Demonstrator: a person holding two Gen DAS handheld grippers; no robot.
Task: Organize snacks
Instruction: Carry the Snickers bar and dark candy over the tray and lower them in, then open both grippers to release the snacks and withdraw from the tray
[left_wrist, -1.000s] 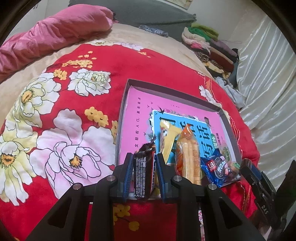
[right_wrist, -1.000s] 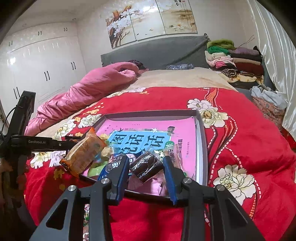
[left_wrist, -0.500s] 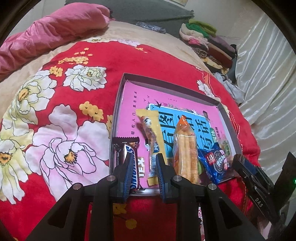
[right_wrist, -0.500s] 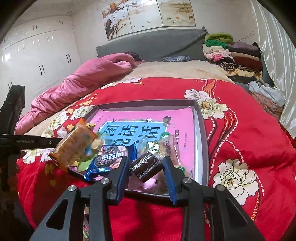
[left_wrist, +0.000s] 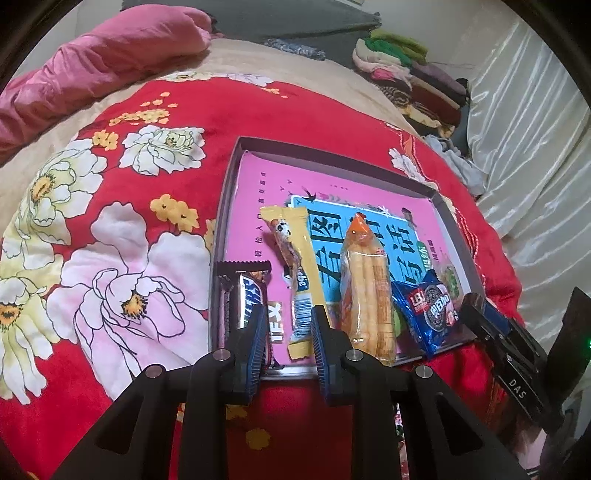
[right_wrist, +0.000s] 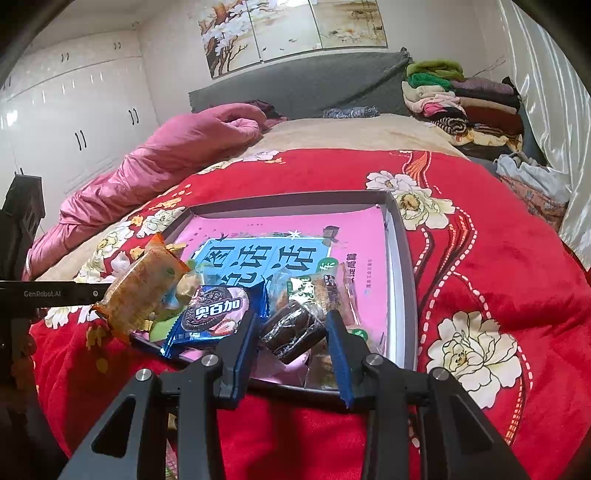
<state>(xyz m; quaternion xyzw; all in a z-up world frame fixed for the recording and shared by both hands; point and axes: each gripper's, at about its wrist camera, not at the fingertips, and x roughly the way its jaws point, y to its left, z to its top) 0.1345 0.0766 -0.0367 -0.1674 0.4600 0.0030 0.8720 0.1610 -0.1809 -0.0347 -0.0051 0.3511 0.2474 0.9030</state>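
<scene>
A grey-rimmed tray (left_wrist: 334, 153) with a pink and blue liner lies on the red flowered blanket. Along its near edge lie a Snickers bar (left_wrist: 247, 295), a yellow stick pack (left_wrist: 295, 273), an orange pack of sticks (left_wrist: 364, 288) and a blue Oreo pack (left_wrist: 430, 306). My left gripper (left_wrist: 288, 332) is open and empty, just above the near edge beside the Snickers bar. My right gripper (right_wrist: 291, 332) has a dark round cookie pack (right_wrist: 293, 328) between its fingers, held over the tray (right_wrist: 400, 258) near the Oreo pack (right_wrist: 216, 314) and the orange pack (right_wrist: 144, 288).
A pink quilt (right_wrist: 166, 155) lies at the far left of the bed. A pile of folded clothes (right_wrist: 461, 103) stands at the far right by the grey headboard (right_wrist: 306, 85). White curtains (left_wrist: 535, 147) hang along the right side.
My left gripper has let go of the Snickers bar, which now lies at the tray's near left corner, and has drawn back. My right gripper has kept the dark cookie pack over the tray.
</scene>
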